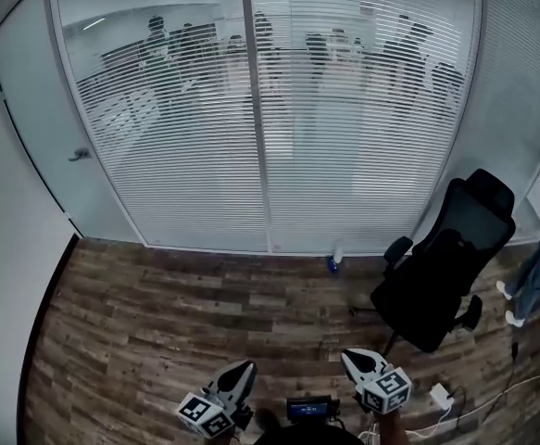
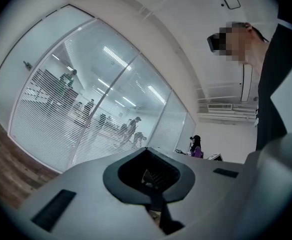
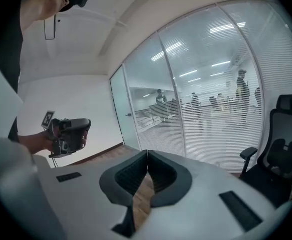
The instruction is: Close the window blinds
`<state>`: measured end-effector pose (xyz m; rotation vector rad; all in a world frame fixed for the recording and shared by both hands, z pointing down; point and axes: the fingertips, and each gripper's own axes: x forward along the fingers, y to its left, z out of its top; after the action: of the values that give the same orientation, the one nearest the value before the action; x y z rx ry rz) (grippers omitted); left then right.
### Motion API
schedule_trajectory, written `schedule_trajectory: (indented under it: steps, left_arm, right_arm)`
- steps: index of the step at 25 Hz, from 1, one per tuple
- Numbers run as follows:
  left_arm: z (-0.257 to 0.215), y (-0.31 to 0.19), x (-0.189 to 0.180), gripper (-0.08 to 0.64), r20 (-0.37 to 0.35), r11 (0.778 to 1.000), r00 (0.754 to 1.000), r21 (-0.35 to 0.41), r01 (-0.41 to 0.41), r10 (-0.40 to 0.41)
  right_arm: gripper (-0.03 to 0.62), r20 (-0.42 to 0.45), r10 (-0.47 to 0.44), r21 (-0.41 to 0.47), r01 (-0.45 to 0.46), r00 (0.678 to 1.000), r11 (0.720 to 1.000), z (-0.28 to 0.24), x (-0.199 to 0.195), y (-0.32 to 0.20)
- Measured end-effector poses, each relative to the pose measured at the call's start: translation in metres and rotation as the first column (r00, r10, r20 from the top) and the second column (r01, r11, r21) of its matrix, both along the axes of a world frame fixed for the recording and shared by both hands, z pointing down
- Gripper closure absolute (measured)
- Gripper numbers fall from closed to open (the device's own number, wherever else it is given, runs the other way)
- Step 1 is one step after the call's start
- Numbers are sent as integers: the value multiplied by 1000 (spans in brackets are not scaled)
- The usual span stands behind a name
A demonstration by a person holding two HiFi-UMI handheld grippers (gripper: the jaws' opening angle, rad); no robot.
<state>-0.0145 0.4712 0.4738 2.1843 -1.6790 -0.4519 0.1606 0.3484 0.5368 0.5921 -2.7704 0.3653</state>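
The window blinds [image 1: 344, 146] spanned the glass wall ahead of you, their slats open enough to show people behind. A black office chair [image 1: 441, 281] stood at your right. You held your left gripper [image 1: 239, 375] and right gripper [image 1: 355, 360] low, well apart from the blinds, both clamped together on nothing. Perhaps a bottle [image 1: 333, 261] sat at the wall's foot.

The left tool [image 1: 240, 371] and right tool [image 1: 351, 360] each have a pale grey shell, black ribbed pads [image 3: 129, 176] narrowing to a point, and a cube [image 1: 205, 416] of black-and-white square markers. The person wears a black top [image 2: 280, 84].
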Motion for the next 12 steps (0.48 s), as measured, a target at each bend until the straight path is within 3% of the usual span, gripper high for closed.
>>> schedule_trajectory:
  steps: [12]
  left_arm:
    - [5,22,-49,552,-37,998,997,27,63,-62]
  right_arm:
    - [581,-70,-11,16,12,998,1000,11,-32,9]
